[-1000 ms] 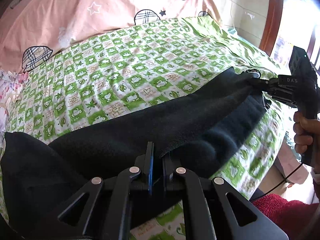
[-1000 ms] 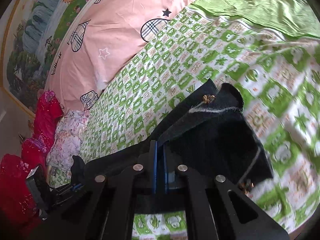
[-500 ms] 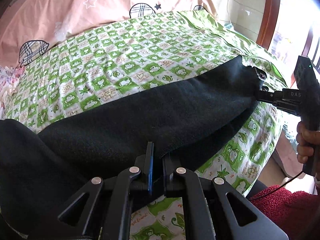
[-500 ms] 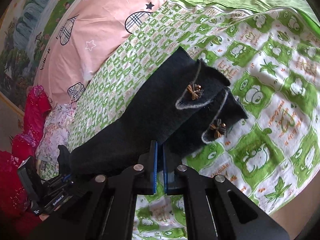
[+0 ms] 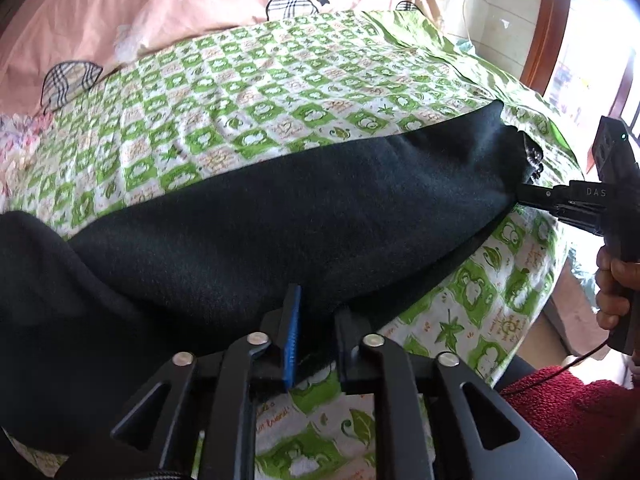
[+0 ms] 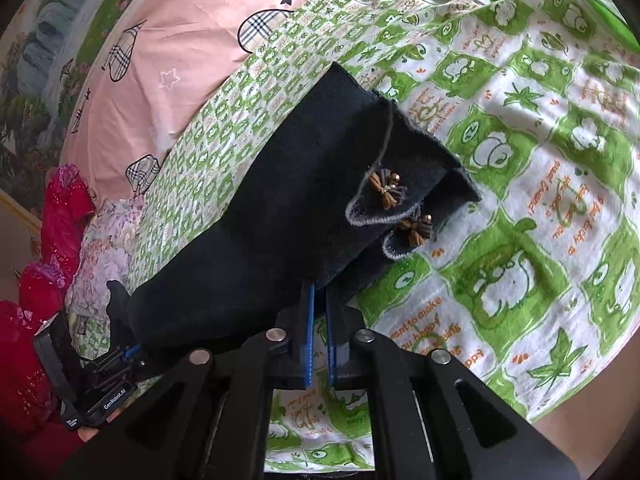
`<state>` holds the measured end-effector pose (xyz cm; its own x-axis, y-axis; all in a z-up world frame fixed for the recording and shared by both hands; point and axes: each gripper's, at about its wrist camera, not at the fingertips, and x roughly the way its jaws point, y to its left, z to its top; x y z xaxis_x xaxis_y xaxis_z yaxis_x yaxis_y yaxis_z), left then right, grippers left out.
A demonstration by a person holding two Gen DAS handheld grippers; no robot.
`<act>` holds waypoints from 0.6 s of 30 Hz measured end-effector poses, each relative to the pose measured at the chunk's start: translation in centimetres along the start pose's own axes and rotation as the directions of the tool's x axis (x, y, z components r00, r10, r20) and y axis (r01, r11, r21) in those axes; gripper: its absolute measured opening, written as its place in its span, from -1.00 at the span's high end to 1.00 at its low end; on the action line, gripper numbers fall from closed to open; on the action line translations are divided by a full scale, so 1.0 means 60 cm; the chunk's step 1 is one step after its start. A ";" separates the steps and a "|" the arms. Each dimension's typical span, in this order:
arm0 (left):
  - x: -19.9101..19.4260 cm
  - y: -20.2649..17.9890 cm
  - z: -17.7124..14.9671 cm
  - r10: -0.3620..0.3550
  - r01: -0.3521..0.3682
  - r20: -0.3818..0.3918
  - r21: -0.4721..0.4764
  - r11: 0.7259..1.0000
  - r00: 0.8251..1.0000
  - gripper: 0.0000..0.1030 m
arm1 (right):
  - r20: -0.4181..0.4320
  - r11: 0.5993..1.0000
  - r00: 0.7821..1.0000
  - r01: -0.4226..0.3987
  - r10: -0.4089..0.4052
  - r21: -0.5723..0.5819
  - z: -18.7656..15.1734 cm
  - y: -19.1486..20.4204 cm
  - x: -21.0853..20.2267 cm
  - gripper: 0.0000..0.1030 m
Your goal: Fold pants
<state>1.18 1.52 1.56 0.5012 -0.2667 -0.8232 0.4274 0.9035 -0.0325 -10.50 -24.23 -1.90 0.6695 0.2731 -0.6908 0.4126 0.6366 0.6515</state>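
The black pants (image 5: 304, 216) lie lengthwise along the near edge of the bed, folded leg over leg. In the right wrist view the pants (image 6: 304, 200) end in two cuffs with brown bows (image 6: 386, 190). My left gripper (image 5: 316, 320) has its jaws slightly parted, with the near edge of the pants between them. My right gripper (image 6: 318, 300) is shut on the pants edge near the cuffs. The right gripper also shows in the left wrist view (image 5: 520, 196), the left gripper in the right wrist view (image 6: 134, 350).
The bed has a green and white checked sheet (image 5: 248, 92) and a pink quilt (image 5: 160, 12) at the back. A red garment (image 6: 52, 240) and floral cloth (image 6: 104, 252) lie at the left end. A window frame (image 5: 548, 28) stands beyond the bed.
Both grippers lowered the pants onto the sheet, the upper leg now lying flat over the lower one. The left jaws have parted slightly.
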 end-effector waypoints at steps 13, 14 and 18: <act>-0.077 0.122 -0.038 0.089 -0.084 0.002 -0.321 0.943 0.996 -0.17 | -0.048 0.929 0.994 -0.108 0.097 -0.353 -0.068 0.114 -0.006 0.45; -0.079 0.135 -0.039 0.096 -0.092 -0.005 -0.344 0.935 0.995 -0.17 | -0.061 0.920 0.992 -0.124 0.109 -0.372 -0.070 0.124 0.001 0.45; -0.081 0.193 -0.027 0.129 -0.142 -0.060 -0.436 0.889 0.990 -0.20 | -0.134 0.878 0.976 -0.211 0.169 -0.430 -0.074 0.177 0.039 0.45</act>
<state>2.49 13.80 4.29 0.5064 -0.1275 -0.8528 -0.0190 0.9871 -0.1588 -7.26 -13.63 2.03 0.6405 0.4710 -0.6066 -0.0450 0.8115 0.5826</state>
